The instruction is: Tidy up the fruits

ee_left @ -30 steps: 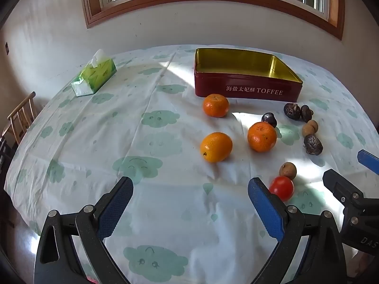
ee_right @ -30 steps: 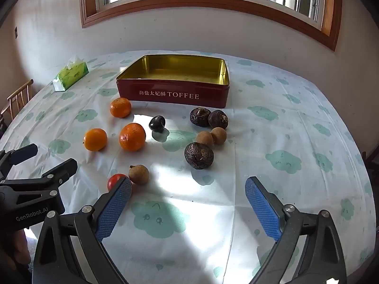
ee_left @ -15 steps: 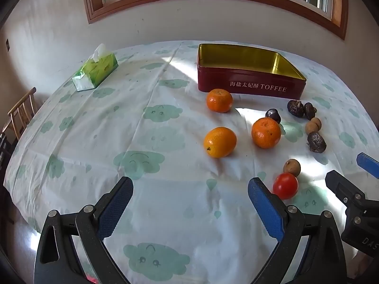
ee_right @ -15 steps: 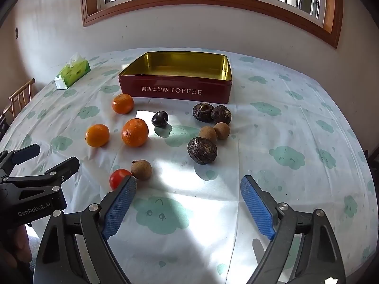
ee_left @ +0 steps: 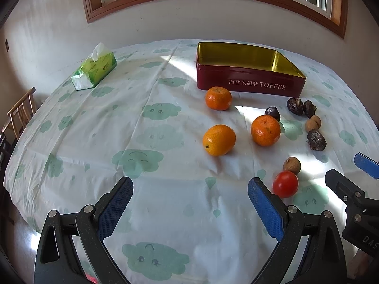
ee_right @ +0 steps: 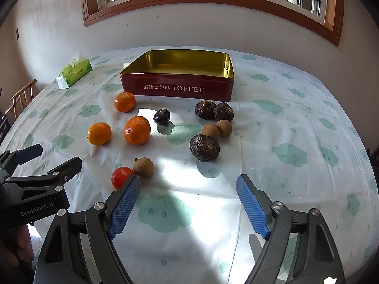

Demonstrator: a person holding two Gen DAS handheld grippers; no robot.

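A red TOFFEE tin (ee_left: 251, 82) (ee_right: 177, 89) with a gold inside stands empty at the back of the table. In front of it lie three oranges (ee_left: 219, 140) (ee_right: 137, 130), a dark plum (ee_right: 162, 117), several brown wrinkled fruits (ee_right: 204, 147), small tan round fruits (ee_right: 143, 167) and a red tomato (ee_left: 285, 184) (ee_right: 121, 177). My left gripper (ee_left: 189, 189) is open over bare cloth, short of the oranges. My right gripper (ee_right: 188, 190) is open, its left fingertip just in front of the tomato. Neither holds anything.
A green tissue box (ee_left: 94, 70) (ee_right: 74, 73) sits at the back left. A wooden chair (ee_left: 20, 111) stands beyond the table's left edge. The cloud-print tablecloth (ee_right: 296, 127) covers the table; a wall and window lie behind.
Both grippers have eased slightly back and tilted, so the fruits and tin sit a little lower and nearer in view. The right gripper's jaws narrowed slightly. No fruit moved.
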